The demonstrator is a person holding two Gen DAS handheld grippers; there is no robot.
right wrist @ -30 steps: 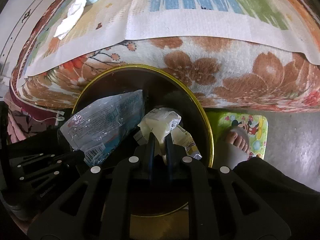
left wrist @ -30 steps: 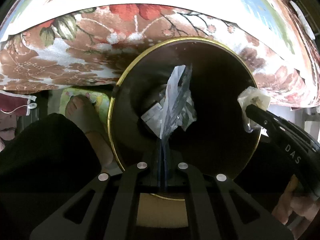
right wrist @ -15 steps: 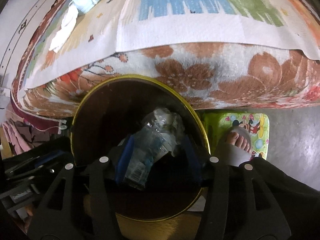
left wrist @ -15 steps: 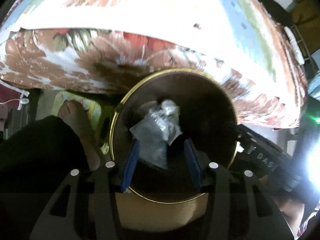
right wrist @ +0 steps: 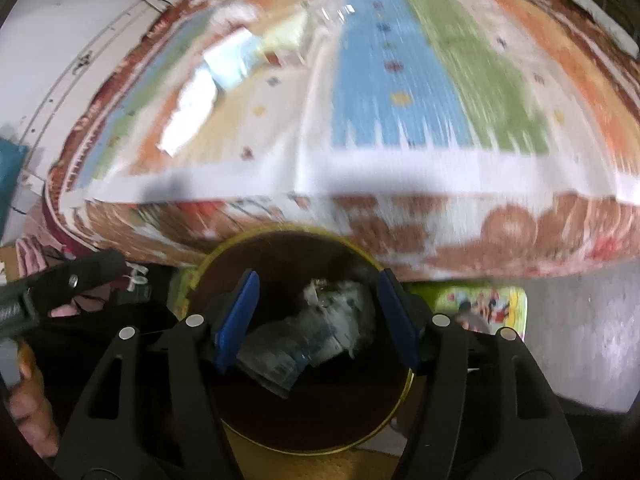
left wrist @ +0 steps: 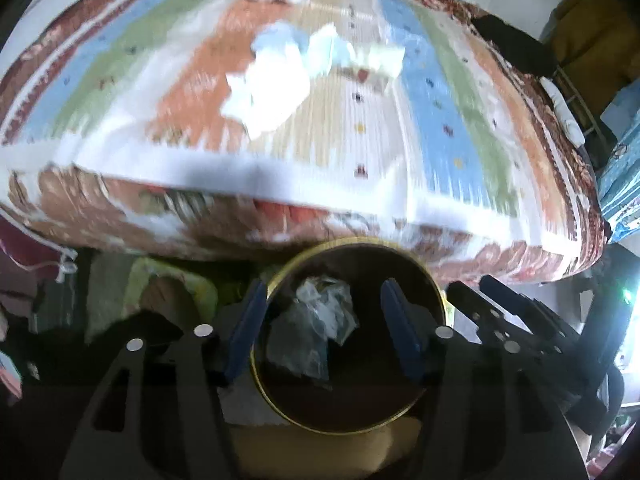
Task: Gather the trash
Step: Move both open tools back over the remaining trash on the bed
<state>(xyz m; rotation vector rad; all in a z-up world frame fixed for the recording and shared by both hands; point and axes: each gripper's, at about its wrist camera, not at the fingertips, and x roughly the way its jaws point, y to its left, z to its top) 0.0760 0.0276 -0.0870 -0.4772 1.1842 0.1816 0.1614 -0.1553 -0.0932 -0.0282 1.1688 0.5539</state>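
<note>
Left tool (left wrist: 322, 328), jaws just opened wide, nothing between pads. Right tool (right wrist: 316, 320) likewise, empty. Below both, low centre of frame: gold-rimmed bin (left wrist: 434, 292) holding crumpled plastic wrappers (left wrist: 316, 320). Remaining trash: white and pale-blue tissues (left wrist: 280, 80) up-frame on striped mat (left wrist: 440, 120), upper centre for left, upper left for right (right wrist: 200, 92); left tool probably nearer. Beneath, floral bedspread (right wrist: 508, 224); grey floor at lower right.

Left tool (left wrist: 324, 320), right tool (right wrist: 316, 316): black skeletal frames, blue finger pads, silver screw heads.
</note>
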